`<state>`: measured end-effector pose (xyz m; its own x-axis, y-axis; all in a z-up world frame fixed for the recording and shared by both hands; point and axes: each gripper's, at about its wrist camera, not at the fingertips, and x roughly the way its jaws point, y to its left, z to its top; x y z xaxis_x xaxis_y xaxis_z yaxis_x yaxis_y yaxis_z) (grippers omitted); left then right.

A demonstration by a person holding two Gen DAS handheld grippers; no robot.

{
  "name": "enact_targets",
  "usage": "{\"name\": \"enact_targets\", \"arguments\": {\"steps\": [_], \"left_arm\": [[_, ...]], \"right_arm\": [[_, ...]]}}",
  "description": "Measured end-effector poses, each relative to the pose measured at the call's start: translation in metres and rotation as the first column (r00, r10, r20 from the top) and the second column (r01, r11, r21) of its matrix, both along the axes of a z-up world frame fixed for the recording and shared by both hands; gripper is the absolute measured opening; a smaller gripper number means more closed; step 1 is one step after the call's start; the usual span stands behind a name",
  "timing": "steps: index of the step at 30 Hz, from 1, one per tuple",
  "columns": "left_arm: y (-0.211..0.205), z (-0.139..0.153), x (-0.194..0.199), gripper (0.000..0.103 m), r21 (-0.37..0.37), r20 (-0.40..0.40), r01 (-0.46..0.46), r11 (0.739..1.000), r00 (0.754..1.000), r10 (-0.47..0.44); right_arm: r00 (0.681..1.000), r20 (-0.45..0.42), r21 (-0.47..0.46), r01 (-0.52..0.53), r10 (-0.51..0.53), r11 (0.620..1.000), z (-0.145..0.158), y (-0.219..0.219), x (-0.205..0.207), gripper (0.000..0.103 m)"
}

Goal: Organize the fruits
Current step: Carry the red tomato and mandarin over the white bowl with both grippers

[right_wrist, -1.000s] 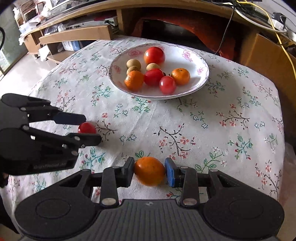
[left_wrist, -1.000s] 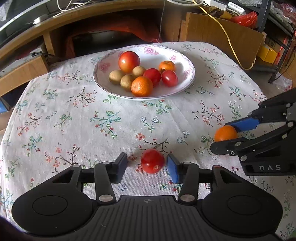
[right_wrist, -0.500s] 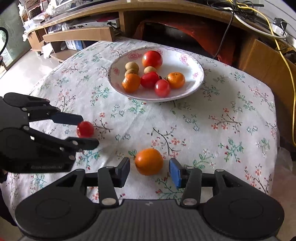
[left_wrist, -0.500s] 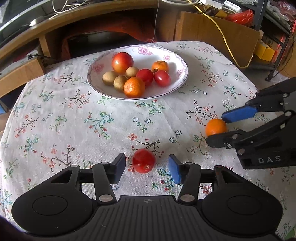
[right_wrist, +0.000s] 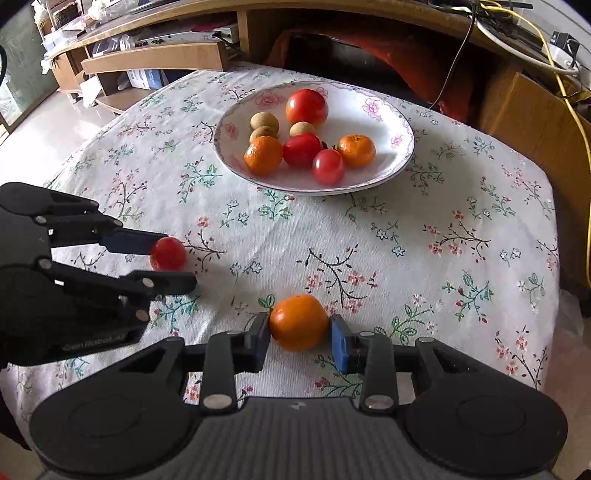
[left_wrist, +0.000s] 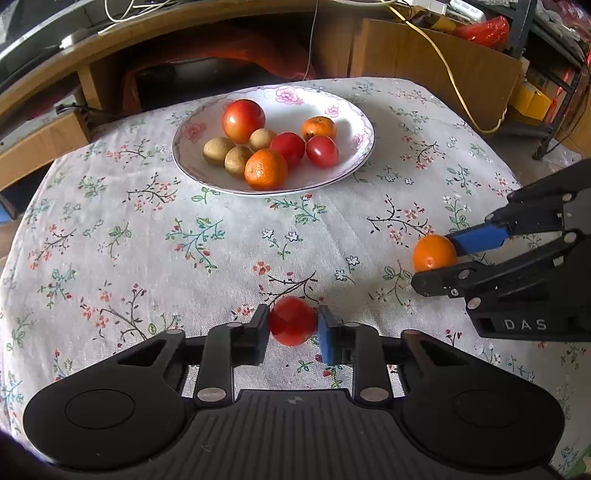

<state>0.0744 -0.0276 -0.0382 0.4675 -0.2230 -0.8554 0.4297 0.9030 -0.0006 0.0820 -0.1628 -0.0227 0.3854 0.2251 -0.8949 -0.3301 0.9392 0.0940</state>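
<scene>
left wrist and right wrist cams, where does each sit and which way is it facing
Left wrist: on the left gripper, angled down at its tomato and the plate; the right gripper shows at right.
Right wrist: on the right gripper, jaws closing on the orange; the left gripper shows at left.
Shared: plate, both fruits, tablecloth.

A white cloth printed with small flowers and twigs [left_wrist: 207,236] covers the surface [right_wrist: 424,236] from edge to edge. Behind it runs a curved wooden desk [left_wrist: 155,40] with white cables [left_wrist: 125,5] lying on top and an orange-red cloth [left_wrist: 221,48] bundled in the dark space beneath. A yellow cable [left_wrist: 447,70] hangs across a brown board [left_wrist: 424,55] on the right. In the right wrist view, low wooden shelves [right_wrist: 155,59] stand at the left above a pale floor [right_wrist: 40,125].
</scene>
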Motion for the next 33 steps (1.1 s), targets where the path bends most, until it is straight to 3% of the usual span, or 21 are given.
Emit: {"name": "enact_targets", "arguments": {"steps": [18, 23, 33], "left_arm": [[-0.001, 0.001, -0.003, 0.037, 0.011, -0.005, -0.008, 1.000, 1.000, 0.008], [-0.003, 0.002, -0.001, 0.033, 0.013, -0.005, -0.011, 1.000, 1.000, 0.011], [-0.006, 0.018, 0.008, 0.033, -0.036, 0.036, -0.038, 0.999, 0.999, 0.039]], "right_arm": [[1.000, 0.006, 0.019, 0.010, -0.010, 1.000, 0.005, -0.003, -0.003, 0.035], [1.000, 0.011, 0.020, 0.012, -0.012, 1.000, 0.007, -0.003, -0.003, 0.035], [0.998, 0.046, 0.038, 0.032, -0.034, 0.999, 0.018, -0.005, 0.008, 0.035]]}}
